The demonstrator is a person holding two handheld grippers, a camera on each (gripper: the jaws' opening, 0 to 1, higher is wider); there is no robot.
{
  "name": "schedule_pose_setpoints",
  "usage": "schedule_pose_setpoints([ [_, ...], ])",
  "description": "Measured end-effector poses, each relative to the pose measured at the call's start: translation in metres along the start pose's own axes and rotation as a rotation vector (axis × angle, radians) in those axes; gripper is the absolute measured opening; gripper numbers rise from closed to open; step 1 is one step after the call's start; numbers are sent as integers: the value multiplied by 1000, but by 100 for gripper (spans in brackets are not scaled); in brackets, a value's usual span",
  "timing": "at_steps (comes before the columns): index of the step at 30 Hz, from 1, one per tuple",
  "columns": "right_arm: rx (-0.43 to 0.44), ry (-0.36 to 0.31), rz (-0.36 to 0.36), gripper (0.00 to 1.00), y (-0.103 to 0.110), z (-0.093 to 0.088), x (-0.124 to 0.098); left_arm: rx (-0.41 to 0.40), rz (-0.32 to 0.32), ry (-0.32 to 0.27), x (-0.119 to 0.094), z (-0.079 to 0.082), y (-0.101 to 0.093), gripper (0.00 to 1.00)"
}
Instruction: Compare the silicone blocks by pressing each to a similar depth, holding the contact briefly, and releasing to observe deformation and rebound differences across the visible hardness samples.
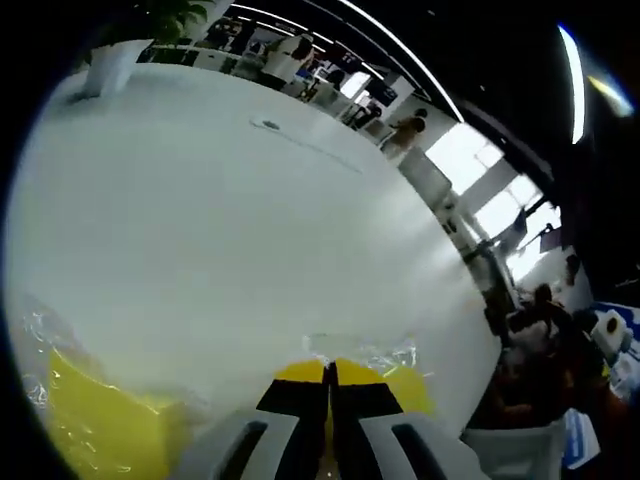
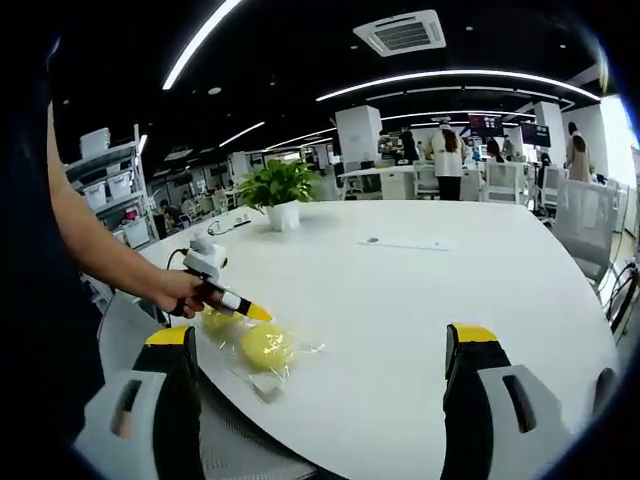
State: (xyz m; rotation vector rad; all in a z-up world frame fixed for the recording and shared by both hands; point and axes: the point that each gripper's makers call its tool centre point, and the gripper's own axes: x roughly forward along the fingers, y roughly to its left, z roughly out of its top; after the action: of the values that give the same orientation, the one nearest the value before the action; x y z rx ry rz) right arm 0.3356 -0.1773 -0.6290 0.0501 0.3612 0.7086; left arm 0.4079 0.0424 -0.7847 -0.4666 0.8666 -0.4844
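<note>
My left gripper (image 1: 328,378) is shut, its yellow-tipped jaws pressed together and pointing down at a yellow silicone block (image 1: 412,390) in clear wrap. A second yellow block (image 1: 95,430) lies at the lower left. In the right gripper view a person's hand holds the left gripper (image 2: 228,299), its tip touching the round yellow block (image 2: 265,346); another yellow block (image 2: 214,320) sits just behind it. My right gripper (image 2: 325,352) hangs open above the table's near edge, to the right of the blocks, with nothing between its jaws.
The blocks rest on a large white table (image 2: 420,290). A potted plant (image 2: 279,192) stands at its far side, and a thin flat item (image 2: 400,243) lies beyond the middle. Chairs and people are behind the table. A person's arm (image 2: 100,250) reaches in from the left.
</note>
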Motion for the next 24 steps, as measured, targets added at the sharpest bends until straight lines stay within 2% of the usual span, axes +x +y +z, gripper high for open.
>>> schedule_pose_setpoints([
  [6,2,2,-1,97,1,0,0,71,21,20,2,-1,3,0],
  [8,0,-1,-1,97,0,1,0,159,27,17,3,-2,4,0],
  [10,2,-4,-1,97,0,2,0,135,31,18,3,-2,4,1],
  [13,7,-8,0,97,-1,2,0,154,36,19,3,-1,7,5],
  [15,8,-5,0,97,-2,1,1,256,67,22,2,1,14,9],
  [16,8,-5,1,97,-2,1,1,281,75,25,2,1,14,11],
  [18,11,-5,5,97,0,1,2,251,70,27,2,0,13,11],
  [20,10,-3,7,97,1,1,3,240,77,21,2,2,15,16],
  [21,10,-2,9,97,1,1,4,227,80,14,3,4,16,21],
  [22,11,-2,10,97,1,1,4,226,81,14,4,5,17,31],
  [24,11,-3,9,97,0,2,5,230,76,-6,3,8,15,40],
])
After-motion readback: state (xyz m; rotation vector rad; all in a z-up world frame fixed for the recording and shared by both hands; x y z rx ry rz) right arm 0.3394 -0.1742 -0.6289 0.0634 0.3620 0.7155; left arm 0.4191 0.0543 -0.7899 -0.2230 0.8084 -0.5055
